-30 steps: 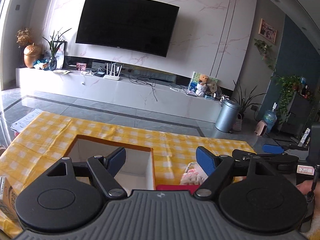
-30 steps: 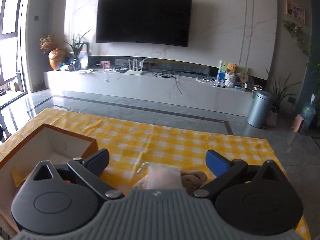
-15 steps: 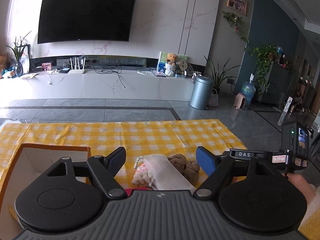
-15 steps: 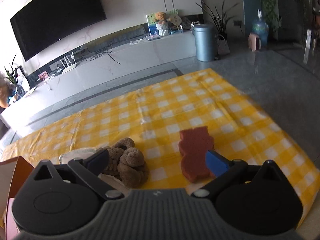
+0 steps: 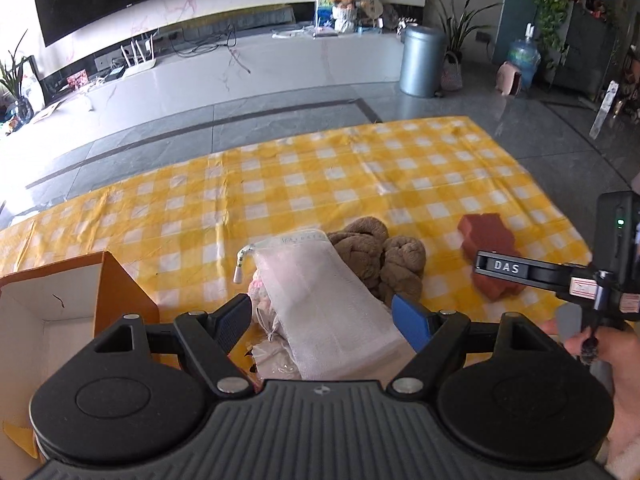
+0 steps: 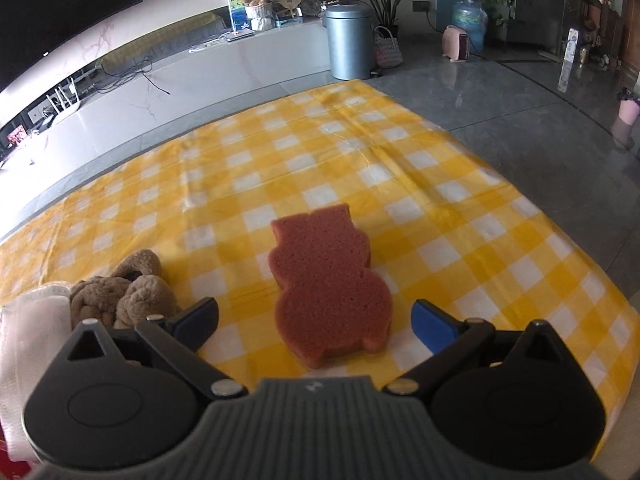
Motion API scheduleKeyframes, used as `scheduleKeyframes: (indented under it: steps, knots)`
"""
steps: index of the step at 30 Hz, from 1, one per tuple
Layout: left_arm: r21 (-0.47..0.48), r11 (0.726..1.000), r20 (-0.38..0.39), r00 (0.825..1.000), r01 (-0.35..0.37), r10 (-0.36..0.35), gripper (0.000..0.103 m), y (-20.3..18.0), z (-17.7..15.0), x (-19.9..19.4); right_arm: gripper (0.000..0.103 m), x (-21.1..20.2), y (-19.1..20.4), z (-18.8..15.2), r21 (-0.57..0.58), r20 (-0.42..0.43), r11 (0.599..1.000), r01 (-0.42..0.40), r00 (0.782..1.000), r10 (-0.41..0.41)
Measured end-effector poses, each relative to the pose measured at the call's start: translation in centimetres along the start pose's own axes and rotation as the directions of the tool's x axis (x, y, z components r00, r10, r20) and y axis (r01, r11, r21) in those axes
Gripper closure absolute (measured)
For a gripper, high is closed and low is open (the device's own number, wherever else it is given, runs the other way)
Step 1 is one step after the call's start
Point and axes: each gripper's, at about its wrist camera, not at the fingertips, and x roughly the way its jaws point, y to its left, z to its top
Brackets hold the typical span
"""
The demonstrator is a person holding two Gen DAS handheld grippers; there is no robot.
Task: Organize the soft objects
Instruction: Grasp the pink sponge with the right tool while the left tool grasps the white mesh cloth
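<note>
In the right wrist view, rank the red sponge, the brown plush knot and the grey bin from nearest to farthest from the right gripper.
1. Red sponge: on the checked cloth, partly between the open fingers of the right gripper.
2. Brown plush knot: left, beside the left finger.
3. Grey bin: far back on the floor, by the TV bench.

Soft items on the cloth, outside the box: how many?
3, maybe more. White mesh pouch between the left gripper's open fingers; brown knotted plush touching its right side; red sponge further right, before the open right gripper. Something pinkish under the pouch is unclear.
</note>
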Motion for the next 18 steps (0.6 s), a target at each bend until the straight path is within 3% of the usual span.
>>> scheduleKeyframes:
  steps: [4,8,13,18]
  knots:
    - [-0.057,0.998,-0.070,0.997,-0.032,0.028,0.009,-0.2,0.9,3.4,0.003,1.9,-0.4,-0.2,-0.011,-0.033,0.998,0.066,0.997,-0.066]
    - [-0.044,0.998,-0.089,0.995,-0.049,0.045,0.009,-0.7,1.3,5.1,0.003,3.9,-1.2,-0.6,0.038,-0.081,0.998,0.055,0.995,-0.052]
    - [-0.021,0.997,-0.111,0.991,-0.080,0.077,0.009,-1.8,2.0,7.2,0.003,4.3,-0.6,-0.4,-0.014,-0.087,0.999,0.041,0.995,-0.042]
    - [0.012,0.994,-0.138,0.984,-0.109,0.110,0.009,-2.6,2.3,8.6,0.003,5.3,-1.6,-0.3,0.053,-0.132,0.998,0.037,0.991,-0.030]
